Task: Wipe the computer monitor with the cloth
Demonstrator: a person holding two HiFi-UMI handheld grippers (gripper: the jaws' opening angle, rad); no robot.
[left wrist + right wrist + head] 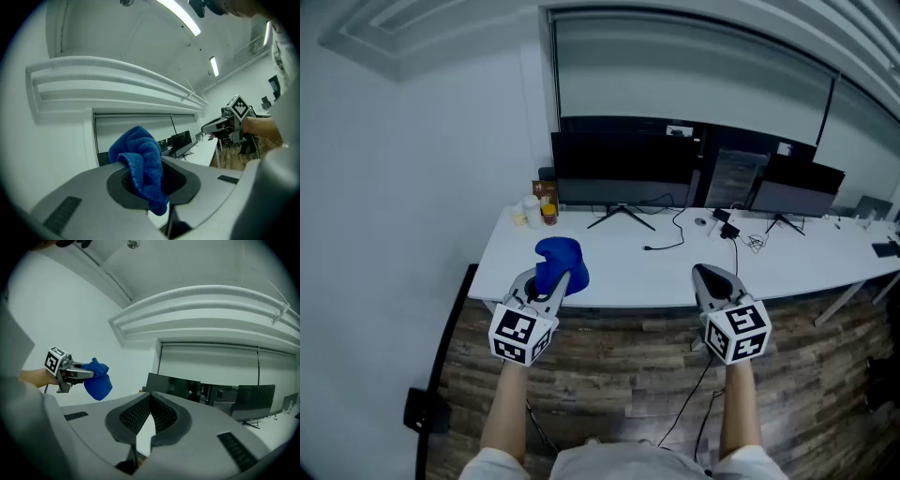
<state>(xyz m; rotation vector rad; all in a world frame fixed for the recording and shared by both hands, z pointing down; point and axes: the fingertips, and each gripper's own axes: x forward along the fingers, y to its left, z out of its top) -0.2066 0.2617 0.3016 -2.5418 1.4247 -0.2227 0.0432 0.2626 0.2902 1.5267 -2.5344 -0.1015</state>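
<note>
A blue cloth (561,262) is bunched between the jaws of my left gripper (547,286), which is shut on it in front of the desk's near left edge. In the left gripper view the blue cloth (141,161) fills the jaw opening and hangs down. My right gripper (713,280) is held to the right, level with the left one; its jaws meet at the tips with nothing between them. A wide dark monitor (623,167) stands at the back of the white desk (609,267), with a second monitor (797,195) to its right. The right gripper view shows the left gripper (80,373) with the blue cloth (99,383) in front of the wide dark monitor (171,386).
Small bottles and jars (537,209) stand at the desk's back left corner. Black cables (670,236) and small devices (727,228) lie mid-desk. A pale wall is on the left, and wood-look floor (628,375) lies under me.
</note>
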